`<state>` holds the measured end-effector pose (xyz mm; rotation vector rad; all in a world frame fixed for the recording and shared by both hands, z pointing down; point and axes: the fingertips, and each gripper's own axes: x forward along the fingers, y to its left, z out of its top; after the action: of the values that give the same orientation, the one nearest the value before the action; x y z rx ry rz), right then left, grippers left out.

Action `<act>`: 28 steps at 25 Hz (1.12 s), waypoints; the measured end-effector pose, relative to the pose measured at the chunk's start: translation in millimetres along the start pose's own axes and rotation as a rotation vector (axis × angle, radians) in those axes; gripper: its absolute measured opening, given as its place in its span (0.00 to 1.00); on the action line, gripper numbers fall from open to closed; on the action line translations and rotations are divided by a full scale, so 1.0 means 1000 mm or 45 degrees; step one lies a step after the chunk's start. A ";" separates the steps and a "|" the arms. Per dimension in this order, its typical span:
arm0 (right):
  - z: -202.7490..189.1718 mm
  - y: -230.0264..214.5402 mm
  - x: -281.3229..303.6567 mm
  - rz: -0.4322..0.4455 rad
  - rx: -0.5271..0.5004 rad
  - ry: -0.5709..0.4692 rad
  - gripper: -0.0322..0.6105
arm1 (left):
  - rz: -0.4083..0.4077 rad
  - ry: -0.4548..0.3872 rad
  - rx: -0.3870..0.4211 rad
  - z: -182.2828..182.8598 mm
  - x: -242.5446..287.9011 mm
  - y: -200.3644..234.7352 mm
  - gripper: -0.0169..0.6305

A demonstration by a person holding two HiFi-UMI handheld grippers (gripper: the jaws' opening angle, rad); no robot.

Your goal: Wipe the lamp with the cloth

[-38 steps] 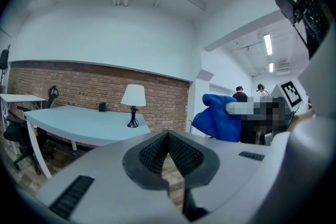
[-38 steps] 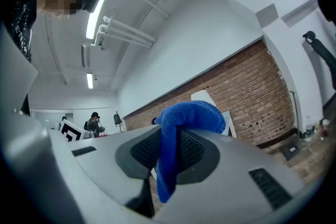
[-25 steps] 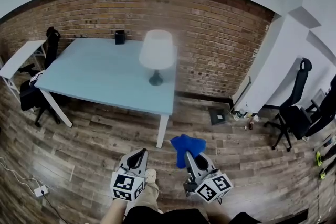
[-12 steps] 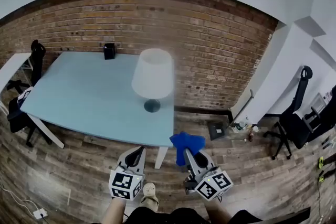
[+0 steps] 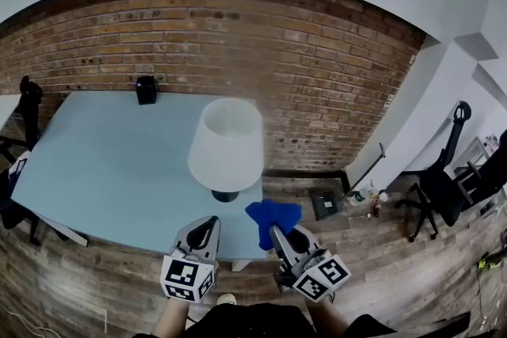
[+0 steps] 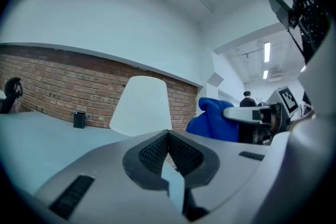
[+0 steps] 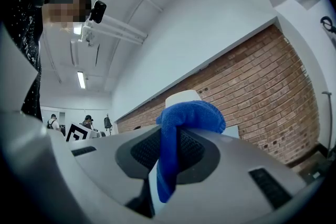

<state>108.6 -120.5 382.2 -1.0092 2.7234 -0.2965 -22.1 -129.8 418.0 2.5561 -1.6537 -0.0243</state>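
A lamp with a white shade (image 5: 226, 143) and a dark round base stands near the front right corner of the pale blue table (image 5: 103, 154). The shade (image 6: 140, 105) fills the middle of the left gripper view, and its top (image 7: 182, 97) peeks over the cloth in the right gripper view. My right gripper (image 5: 276, 233) is shut on a blue cloth (image 5: 273, 214), bunched above its jaws (image 7: 178, 128). It hovers just off the table's front edge, right of the lamp. My left gripper (image 5: 207, 227) is shut and holds nothing, over the table's front edge below the lamp.
A small black box (image 5: 145, 89) sits at the table's back edge against the brick wall (image 5: 317, 67). Black office chairs stand at far right (image 5: 444, 178) and far left (image 5: 24, 103). Bottles and a dark floor plate (image 5: 325, 203) lie by the white pillar.
The view has closed in on the table: the lamp now looms larger and nearer. Both grippers have come up to the table's front edge, the cloth still in the right one.
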 end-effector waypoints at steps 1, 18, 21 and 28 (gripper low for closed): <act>0.001 -0.002 0.007 0.004 0.005 0.002 0.15 | -0.004 -0.008 0.012 0.005 0.005 0.004 0.04; 0.127 -0.026 0.142 0.130 -0.234 0.029 0.15 | 0.091 0.005 0.037 0.045 0.033 0.041 0.04; 0.103 -0.038 0.151 0.051 -0.310 0.139 0.15 | 0.132 0.031 0.019 0.040 0.033 0.052 0.04; 0.043 -0.076 0.136 -0.058 -0.235 0.300 0.15 | 0.155 0.066 -0.009 0.030 0.040 0.060 0.04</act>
<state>66.4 -270.8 343.0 -1.1519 2.9879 -0.1843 -62.7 -192.8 395.3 2.4246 -1.7825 0.0444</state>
